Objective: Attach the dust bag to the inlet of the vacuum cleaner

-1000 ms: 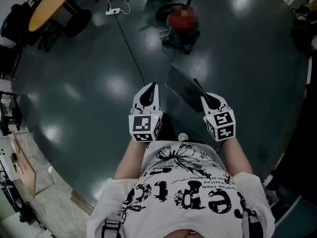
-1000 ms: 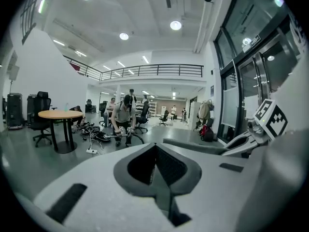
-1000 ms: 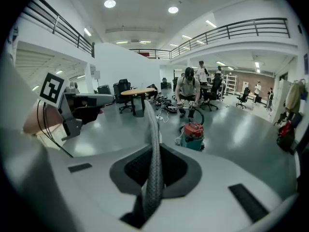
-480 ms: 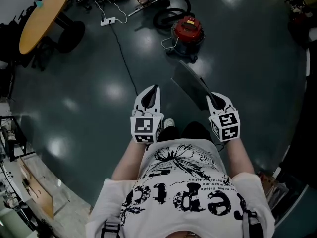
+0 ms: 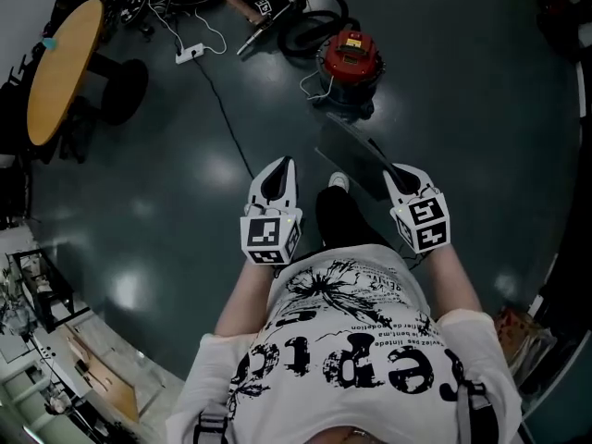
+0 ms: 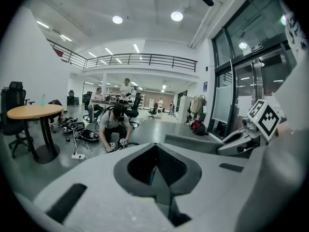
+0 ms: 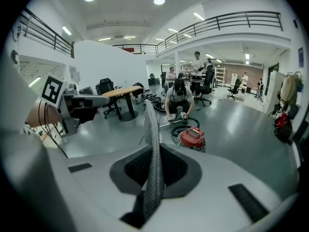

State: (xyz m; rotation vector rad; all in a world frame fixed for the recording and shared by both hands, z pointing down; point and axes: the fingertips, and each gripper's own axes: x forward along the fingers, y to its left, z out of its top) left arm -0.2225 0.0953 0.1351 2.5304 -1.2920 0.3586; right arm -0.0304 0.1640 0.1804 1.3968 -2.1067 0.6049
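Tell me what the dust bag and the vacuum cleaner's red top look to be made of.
The dust bag: likely non-woven fabric, grey and matte; a fine embossed grid shows on its thin, edge-on sheet.
The vacuum cleaner top: probably moulded plastic, red, slightly glossy, judging by its smooth rounded shape; too small to be sure.

You wore a white, black-printed, short-sleeved T-shirt (image 5: 342, 340); your left gripper (image 5: 283, 163) and right gripper (image 5: 390, 169) were white, marked with black squares.
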